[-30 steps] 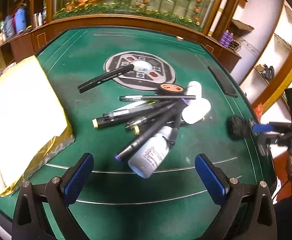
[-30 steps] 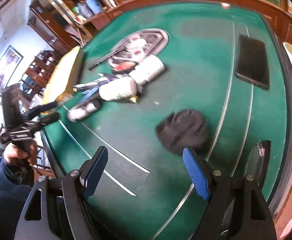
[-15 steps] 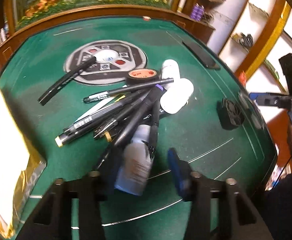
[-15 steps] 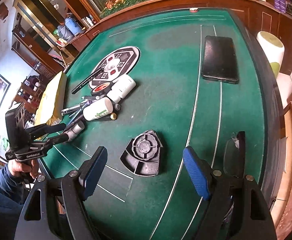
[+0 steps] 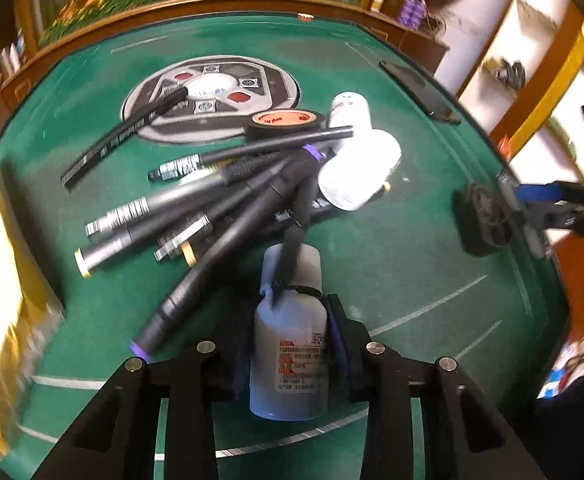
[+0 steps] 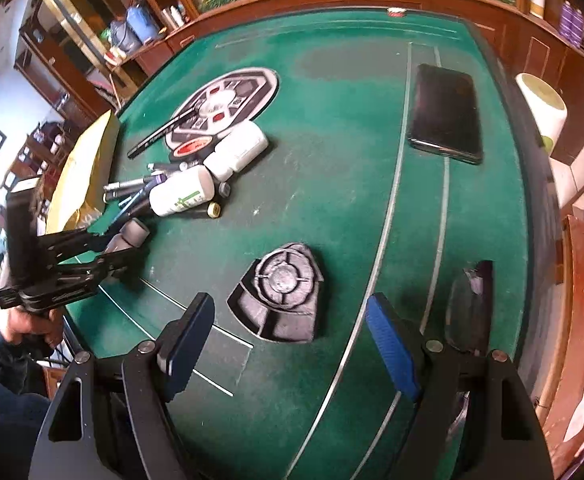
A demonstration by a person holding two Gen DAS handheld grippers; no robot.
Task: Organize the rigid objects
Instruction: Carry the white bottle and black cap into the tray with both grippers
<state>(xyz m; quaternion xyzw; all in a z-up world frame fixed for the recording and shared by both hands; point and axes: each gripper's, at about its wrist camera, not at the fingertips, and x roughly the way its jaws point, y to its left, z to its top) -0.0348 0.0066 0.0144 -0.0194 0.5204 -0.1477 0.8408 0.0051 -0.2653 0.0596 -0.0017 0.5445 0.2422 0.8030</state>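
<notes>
The left gripper [image 5: 290, 350] has just been closing, and the white bottle [image 5: 290, 344] is now clamped between its pads at the near edge of the green table [image 5: 404, 264]. A black pen [image 5: 294, 236] from the pile of pens [image 5: 212, 204] is draped across the bottle's cap. The right gripper [image 6: 288, 344] is held wide open and empty, above a black moulded part [image 6: 282, 292].
</notes>
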